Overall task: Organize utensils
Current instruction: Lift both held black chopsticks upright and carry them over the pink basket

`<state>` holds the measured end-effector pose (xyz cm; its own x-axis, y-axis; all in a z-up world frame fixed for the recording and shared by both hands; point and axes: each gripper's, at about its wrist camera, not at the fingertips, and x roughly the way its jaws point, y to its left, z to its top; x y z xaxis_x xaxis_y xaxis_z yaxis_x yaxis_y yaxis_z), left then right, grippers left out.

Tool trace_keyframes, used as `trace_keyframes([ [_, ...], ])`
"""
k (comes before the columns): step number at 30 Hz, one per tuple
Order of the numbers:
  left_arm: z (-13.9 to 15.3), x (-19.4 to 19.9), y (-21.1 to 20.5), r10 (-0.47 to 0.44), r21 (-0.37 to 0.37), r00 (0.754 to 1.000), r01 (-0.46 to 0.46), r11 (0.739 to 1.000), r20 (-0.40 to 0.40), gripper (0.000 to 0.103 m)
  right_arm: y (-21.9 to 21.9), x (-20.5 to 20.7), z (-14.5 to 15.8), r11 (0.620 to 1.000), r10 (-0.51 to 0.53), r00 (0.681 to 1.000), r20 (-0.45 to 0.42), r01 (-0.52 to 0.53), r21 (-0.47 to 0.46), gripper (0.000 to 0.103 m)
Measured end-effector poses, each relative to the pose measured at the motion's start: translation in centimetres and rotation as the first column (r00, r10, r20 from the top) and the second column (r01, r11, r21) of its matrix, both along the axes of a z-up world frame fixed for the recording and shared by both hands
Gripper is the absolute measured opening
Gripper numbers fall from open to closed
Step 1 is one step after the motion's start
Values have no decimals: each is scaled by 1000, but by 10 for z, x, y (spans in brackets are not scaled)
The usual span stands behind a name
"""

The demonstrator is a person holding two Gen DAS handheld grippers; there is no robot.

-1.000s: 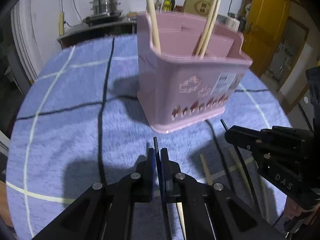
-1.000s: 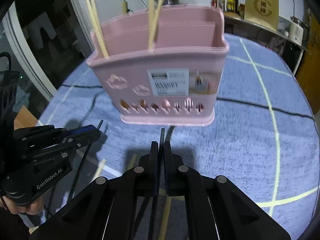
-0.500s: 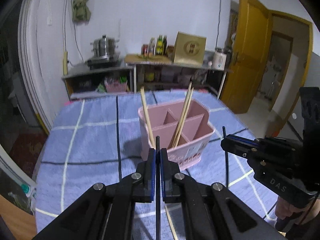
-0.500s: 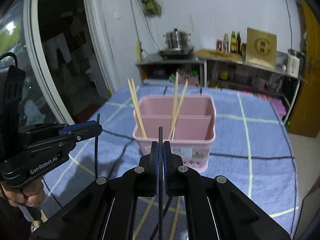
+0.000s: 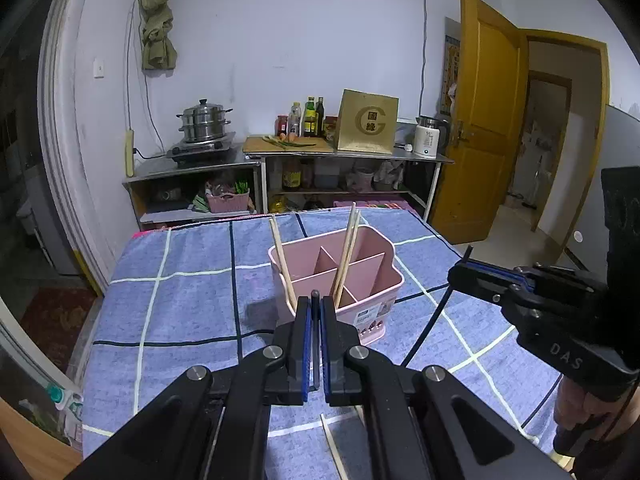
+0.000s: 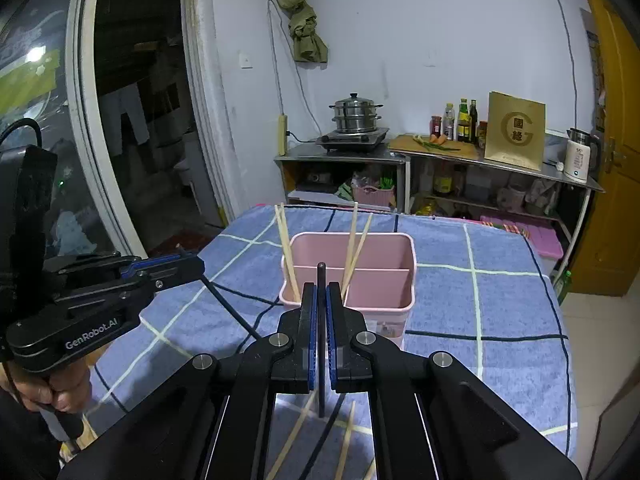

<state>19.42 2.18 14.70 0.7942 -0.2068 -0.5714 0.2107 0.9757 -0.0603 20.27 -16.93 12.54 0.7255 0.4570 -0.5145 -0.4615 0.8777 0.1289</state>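
Note:
A pink divided utensil basket [image 5: 360, 280] [image 6: 384, 292] stands on the blue checked tablecloth with several pale wooden chopsticks [image 5: 346, 252] [image 6: 288, 248] upright in it. My left gripper [image 5: 315, 304] is shut on a black chopstick [image 5: 316, 328] and is raised above the table, short of the basket. My right gripper [image 6: 321, 292] is shut on another black chopstick [image 6: 321, 320], also raised near the basket. Each gripper shows in the other's view: the right one [image 5: 464, 272], the left one [image 6: 188, 266].
Loose pale chopsticks [image 6: 296, 428] [image 5: 332, 444] lie on the cloth below the grippers. A steel shelf with a steamer pot [image 5: 204, 124], bottles and a kettle stands behind the table. A yellow door [image 5: 484, 128] is at the right.
Both grippers have lifted and pulled back from the basket, each still holding its black chopstick. The basket now looks smaller and lower in both views.

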Motion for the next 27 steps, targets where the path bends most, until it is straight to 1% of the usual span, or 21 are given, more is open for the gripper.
trace_keyframes([
  [5,3,-3,-2,-2,3,1000,2,1000,-5,4,-2,-5,3,1000,-2,1000,3,2,-6,4],
  [19,24,-17,-9,-41,8,999,40,999,35,4,-5,-15,16,1000,2,999,48,-1,-22,4],
  [27,36,-15,-9,-56,-12,998,57,998,36,4,-5,-16,23,1000,-1,998,70,3,-29,4],
])
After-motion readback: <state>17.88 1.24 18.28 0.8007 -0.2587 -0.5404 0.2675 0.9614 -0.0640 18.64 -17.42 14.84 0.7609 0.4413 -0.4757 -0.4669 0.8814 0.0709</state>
